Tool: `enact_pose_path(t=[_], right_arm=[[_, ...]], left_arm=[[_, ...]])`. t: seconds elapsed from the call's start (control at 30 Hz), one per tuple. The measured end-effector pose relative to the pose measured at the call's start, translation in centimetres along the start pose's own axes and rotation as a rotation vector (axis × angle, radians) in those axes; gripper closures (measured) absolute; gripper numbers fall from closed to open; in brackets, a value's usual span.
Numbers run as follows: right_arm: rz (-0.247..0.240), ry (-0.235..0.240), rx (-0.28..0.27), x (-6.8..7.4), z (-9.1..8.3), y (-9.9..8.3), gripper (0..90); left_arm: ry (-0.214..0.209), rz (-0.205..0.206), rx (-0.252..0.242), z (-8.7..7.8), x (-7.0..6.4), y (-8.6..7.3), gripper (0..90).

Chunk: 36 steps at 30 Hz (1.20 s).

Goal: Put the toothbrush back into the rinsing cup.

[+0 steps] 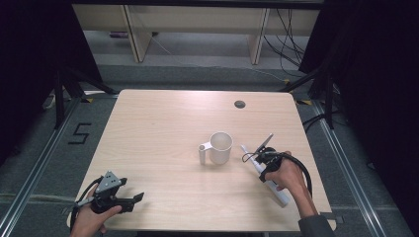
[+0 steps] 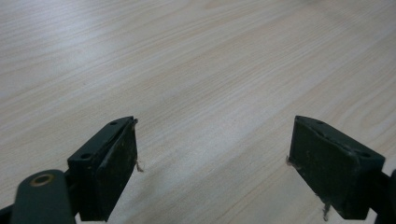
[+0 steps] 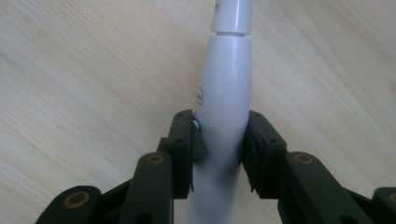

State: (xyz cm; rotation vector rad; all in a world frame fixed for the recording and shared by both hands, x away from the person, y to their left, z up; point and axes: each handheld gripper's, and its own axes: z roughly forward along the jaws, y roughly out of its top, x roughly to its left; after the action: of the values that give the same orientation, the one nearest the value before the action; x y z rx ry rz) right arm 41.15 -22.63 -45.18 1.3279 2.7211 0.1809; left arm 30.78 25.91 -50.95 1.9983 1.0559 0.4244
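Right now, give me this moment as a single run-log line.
right gripper: shut on white electric toothbrush, lying on table | left gripper: open, empty, near-left table | white mug: upright, untouched

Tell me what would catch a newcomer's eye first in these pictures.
Most likely the white toothbrush, lying on the table at its right with the right gripper shut around its handle. Next, the white mug standing upright near the table's middle, just left of that gripper. The left gripper rests open at the near left corner, nothing between its fingers.
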Motion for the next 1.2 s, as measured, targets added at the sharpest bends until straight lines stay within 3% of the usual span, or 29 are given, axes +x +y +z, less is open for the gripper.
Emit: enact_pose_path(t=[0.03, 0.07, 0.1, 0.13, 0.27, 0.37, 0.43, 0.47, 0.53, 0.63, 0.73, 0.77, 0.8, 0.83, 0.9, 0.97, 1.0, 1.07, 1.13, 1.2], right_arm=[[0.003, -0.004, -0.014, -0.1, -0.2, 0.0, 66.7], [-0.007, -0.004, -0.025, -0.2, -0.3, -0.1, 66.7], [-0.006, -0.003, -0.038, -0.3, -0.5, -0.2, 66.7], [-0.007, -0.001, -0.049, -0.4, -0.6, -0.3, 66.7], [0.003, 0.008, -0.1, -0.8, -1.7, -0.6, 66.8], [0.035, 0.026, -0.133, -0.9, -2.9, -0.9, 66.8], [0.022, 0.013, -0.191, -1.2, -3.6, -1.1, 66.8], [0.03, 0.005, -0.219, -1.2, -4.0, -1.2, 66.8], [0.033, -0.007, -0.268, -1.3, -4.6, -1.2, 66.8], [0.055, 0.019, -0.322, -1.3, -5.4, -1.1, 66.8], [0.046, 0.002, -0.368, -1.5, -5.9, -0.9, 66.7], [0.051, -0.001, -0.383, -1.5, -6.1, -0.8, 66.7], [0.054, -0.006, -0.41, -1.5, -6.2, -0.7, 66.7], [0.053, -0.016, -0.427, -1.5, -6.3, -0.7, 66.7], [0.038, -0.03, -0.471, -1.4, -6.4, -0.4, 66.7], [0.056, -0.033, -0.498, -1.2, -6.6, -0.3, 66.7], [0.049, -0.044, -0.537, -1.2, -6.7, 0.0, 66.7], [0.051, -0.052, -0.551, -1.1, -6.8, 0.0, 66.7], [0.038, -0.072, -0.572, -0.8, -7.0, 0.4, 66.7], [0.046, -0.077, -0.589, -0.5, -7.3, 0.7, 66.7]], left_arm=[[0.001, -0.008, -0.005, 0.0, 0.0, 0.0, 14.9], [0.003, 0.027, 0.028, -0.2, 0.2, 0.0, 14.9], [0.003, 0.024, 0.024, -0.2, 0.2, 0.0, 14.9], [0.002, -0.005, -0.005, 0.0, 0.0, 0.0, 14.9], [0.002, 0.024, 0.023, -0.2, 0.2, 0.0, 14.9], [0.002, 0.023, 0.026, -0.2, 0.2, 0.0, 14.9], [0.002, 0.023, 0.023, -0.2, 0.2, 0.0, 14.9], [0.003, -0.006, 0.002, 0.0, 0.0, 0.0, 14.9], [0.004, 0.025, 0.028, -0.2, 0.2, 0.0, 14.9], [0.005, 0.025, 0.026, -0.2, 0.2, 0.0, 14.9], [0.007, -0.007, 0.002, -0.1, 0.0, 0.0, 14.9], [0.005, 0.016, 0.018, -0.2, 0.2, 0.0, 14.9], [0.005, -0.004, -0.003, 0.0, 0.0, 0.0, 14.9], [0.006, 0.028, 0.028, -0.2, 0.2, 0.1, 14.9], [0.004, -0.002, -0.006, 0.0, -0.1, 0.0, 14.9], [0.006, 0.001, 0.002, -0.1, -0.1, 0.1, 14.9], [0.003, 0.001, -0.003, 0.0, 0.0, 0.0, 14.9], [0.009, 0.021, 0.01, -0.2, 0.2, 0.0, 14.9], [0.001, -0.012, -0.013, -0.1, 0.0, 0.0, 14.9], [0.002, -0.007, -0.01, -0.1, 0.0, 0.1, 14.9]])
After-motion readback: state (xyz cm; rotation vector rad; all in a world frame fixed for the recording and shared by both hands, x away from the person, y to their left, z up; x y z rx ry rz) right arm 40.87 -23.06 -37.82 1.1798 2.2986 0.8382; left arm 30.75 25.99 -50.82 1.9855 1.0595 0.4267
